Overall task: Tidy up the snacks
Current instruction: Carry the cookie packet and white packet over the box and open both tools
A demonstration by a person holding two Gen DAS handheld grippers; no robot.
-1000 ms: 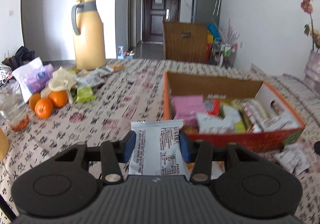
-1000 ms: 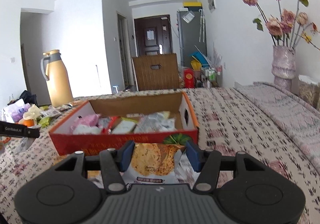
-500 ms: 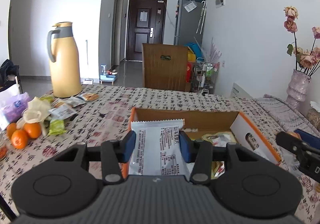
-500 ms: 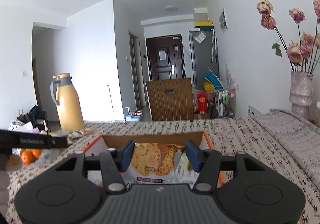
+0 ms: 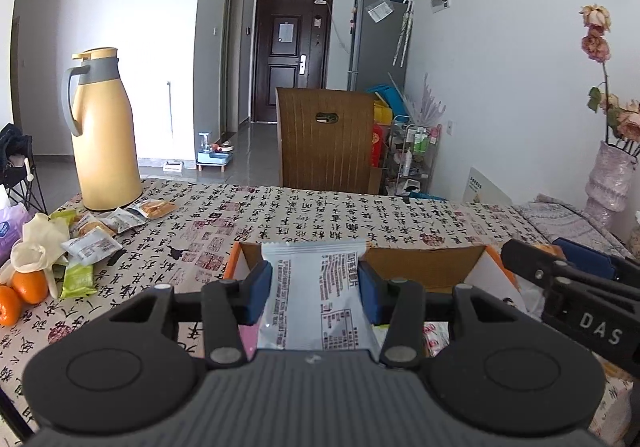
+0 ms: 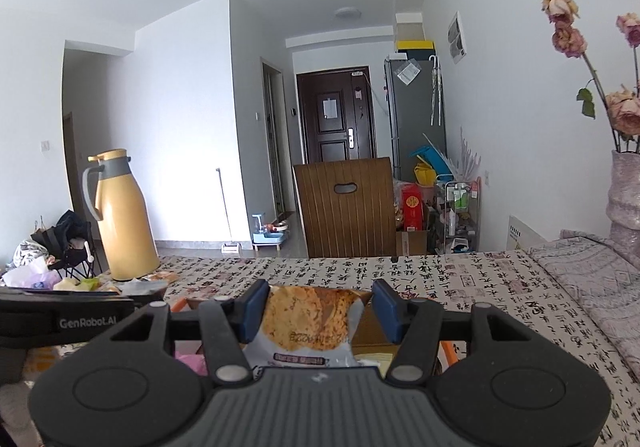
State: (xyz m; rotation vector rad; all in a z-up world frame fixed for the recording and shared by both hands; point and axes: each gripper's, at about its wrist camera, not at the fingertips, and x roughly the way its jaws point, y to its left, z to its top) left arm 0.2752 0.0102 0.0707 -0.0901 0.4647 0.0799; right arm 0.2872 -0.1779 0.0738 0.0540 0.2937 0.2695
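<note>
Left wrist: left gripper (image 5: 314, 291) fingers clamped on a white snack packet (image 5: 316, 303), held above the orange cardboard box (image 5: 424, 263). Right gripper (image 5: 568, 279) close on the right; bare counter (image 5: 320, 215) beyond the box's far edge. Loose snack packets (image 5: 96, 239), oranges (image 5: 28, 285), yellow thermos (image 5: 102, 131) far left.

Right wrist: right gripper (image 6: 318, 311) fingers clamped on a cracker packet (image 6: 310, 323) over the box (image 6: 450, 351), pink packet (image 6: 192, 361) inside. Left gripper (image 6: 64, 317) at left edge.

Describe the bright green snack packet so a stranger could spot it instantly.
Find the tall yellow thermos jug at the table's far left corner. In front of it lies a scatter of wrappers; the green packet sits nearest the camera, beside the oranges. Its neighbours are white or clear wrappers; it alone is solid lime green.
</note>
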